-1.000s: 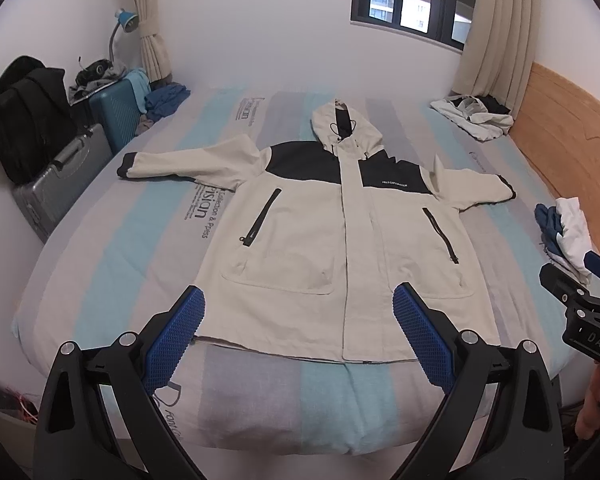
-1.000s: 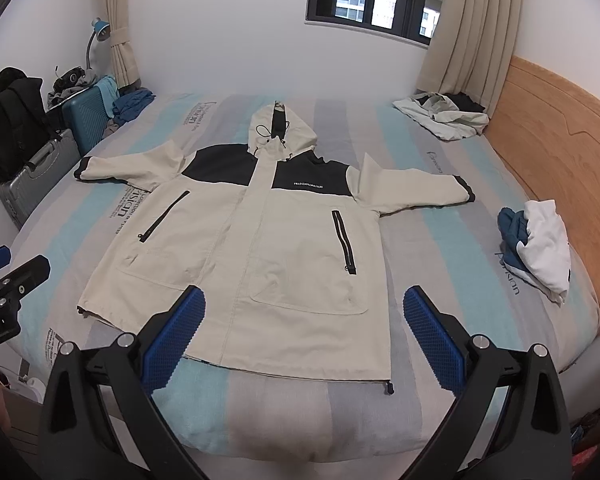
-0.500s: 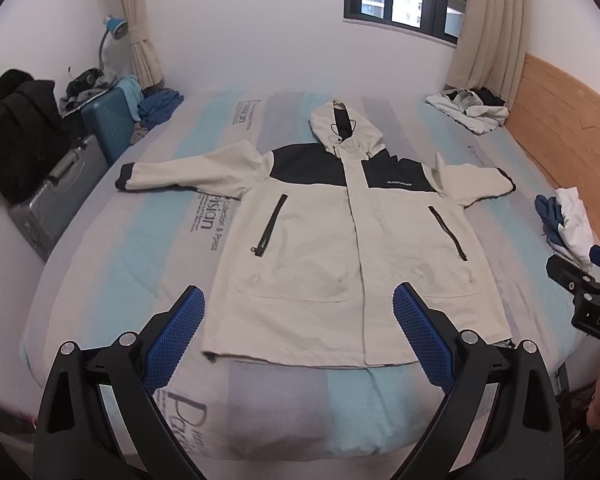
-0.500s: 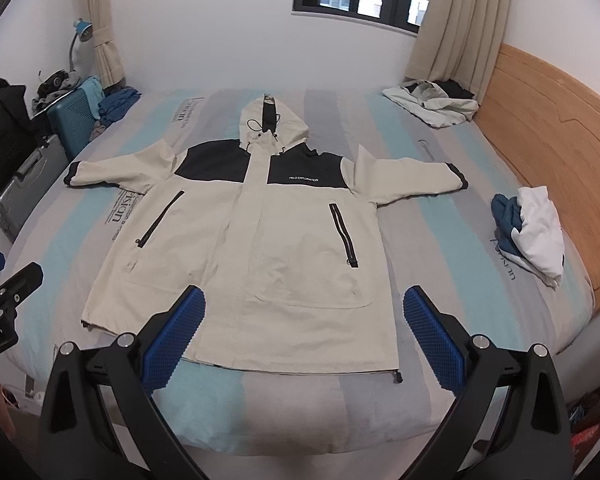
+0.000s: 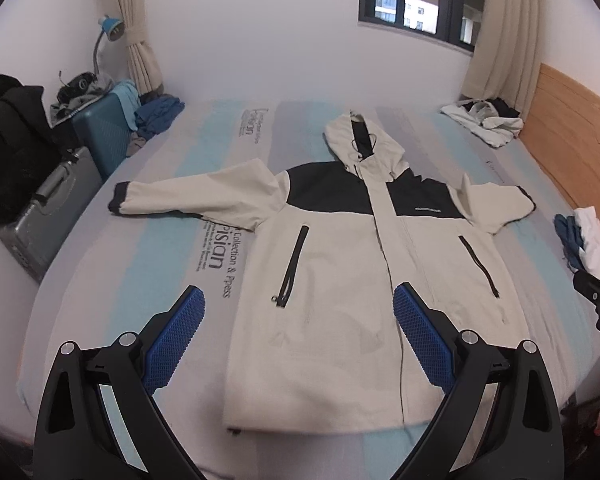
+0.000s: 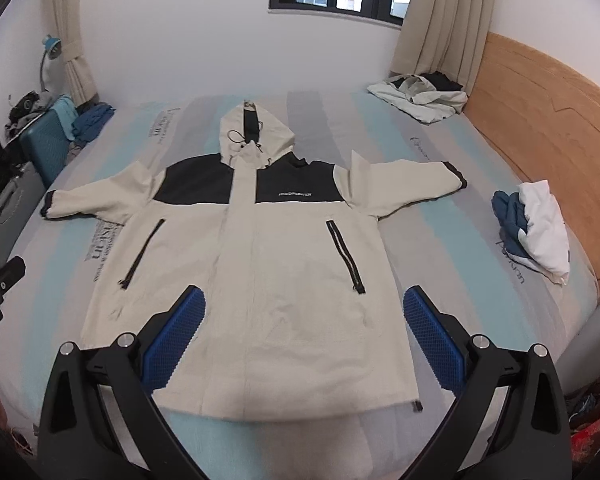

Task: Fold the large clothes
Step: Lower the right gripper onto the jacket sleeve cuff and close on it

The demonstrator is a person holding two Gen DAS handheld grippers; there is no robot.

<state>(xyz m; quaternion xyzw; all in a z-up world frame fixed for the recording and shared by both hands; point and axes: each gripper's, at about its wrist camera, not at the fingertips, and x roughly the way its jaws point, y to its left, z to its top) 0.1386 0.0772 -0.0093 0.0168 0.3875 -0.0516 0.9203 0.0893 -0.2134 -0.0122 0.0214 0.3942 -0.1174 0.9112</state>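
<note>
Your left tool (image 5: 298,332) and right tool (image 6: 304,334) both hover spread wide, holding nothing, above the hooded jacket (image 6: 252,248) lying flat, front up, on the bed (image 6: 432,240). Pinch only the top layer and the slick shell may slide, skewing the fold.

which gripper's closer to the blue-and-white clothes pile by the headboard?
Right. The right gripper hovers over the jacket's hem, nearer the clothes pile. The left gripper sits further left, farther from the pile.
</note>
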